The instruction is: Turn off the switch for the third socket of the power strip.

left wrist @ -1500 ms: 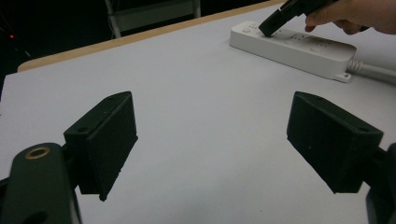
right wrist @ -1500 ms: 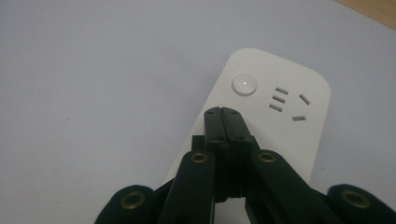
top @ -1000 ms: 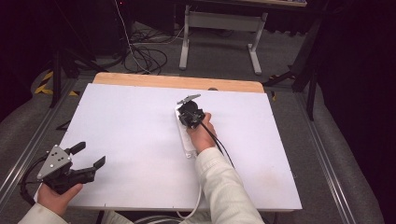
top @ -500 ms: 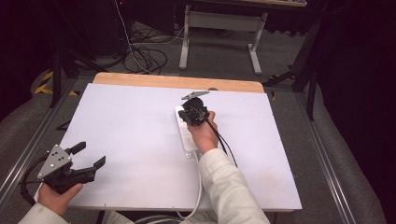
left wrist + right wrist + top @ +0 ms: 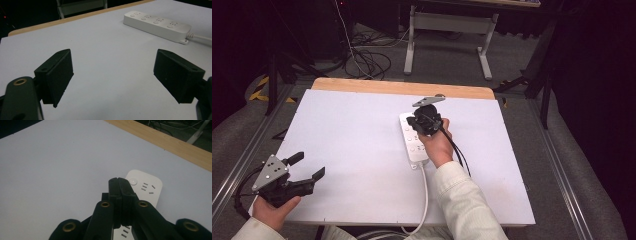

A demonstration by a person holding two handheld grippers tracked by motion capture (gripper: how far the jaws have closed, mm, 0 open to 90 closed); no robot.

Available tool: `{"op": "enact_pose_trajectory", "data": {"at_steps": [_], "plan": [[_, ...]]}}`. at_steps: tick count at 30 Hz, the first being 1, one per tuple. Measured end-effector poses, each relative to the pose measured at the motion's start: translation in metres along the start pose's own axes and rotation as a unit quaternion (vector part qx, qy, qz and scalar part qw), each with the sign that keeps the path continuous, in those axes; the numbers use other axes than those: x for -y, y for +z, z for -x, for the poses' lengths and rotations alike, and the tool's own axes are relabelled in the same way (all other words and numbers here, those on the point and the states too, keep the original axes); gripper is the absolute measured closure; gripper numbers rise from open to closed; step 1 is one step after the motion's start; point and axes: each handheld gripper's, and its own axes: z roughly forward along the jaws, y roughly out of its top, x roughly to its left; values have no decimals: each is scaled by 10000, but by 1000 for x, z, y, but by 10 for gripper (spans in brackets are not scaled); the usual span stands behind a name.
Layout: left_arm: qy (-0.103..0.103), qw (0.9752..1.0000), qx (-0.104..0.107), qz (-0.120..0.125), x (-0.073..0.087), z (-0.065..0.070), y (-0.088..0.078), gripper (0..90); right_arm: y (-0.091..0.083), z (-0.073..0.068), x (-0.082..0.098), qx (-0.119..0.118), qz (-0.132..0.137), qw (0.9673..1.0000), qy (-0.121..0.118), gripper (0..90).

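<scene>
Fingers [image 5: 121, 185] over lengthwise power strip [image 5: 145, 187]

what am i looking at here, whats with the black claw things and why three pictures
A person sits at a white table holding a hand-operated gripper in each hand; there is no robot arm. The high view looks down from above. The other two pictures come from cameras riding on each gripper, looking along its black fingers.

The left gripper hovers near the table's near left corner, fingers wide apart with nothing between them. The right gripper is above a white power strip in the middle of the table, fingers pressed together and holding nothing. Its tip sits over the strip's far end, by a round button. The strip's cord runs off the near edge.
</scene>
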Motion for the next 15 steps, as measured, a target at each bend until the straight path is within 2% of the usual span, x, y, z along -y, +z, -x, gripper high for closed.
{"op": "enact_pose_trajectory", "data": {"at_steps": [7,12,15], "plan": [[-38,10000,0,12,0,-1,0,162,-20,2,6,-34,249,9997,-14,837],[-59,10000,-2,17,0,-1,0,163,-43,1,11,-46,453,9989,-93,720],[-148,9999,61,29,0,-2,-1,163,-58,-3,17,-82,608,9976,-305,637]]}}
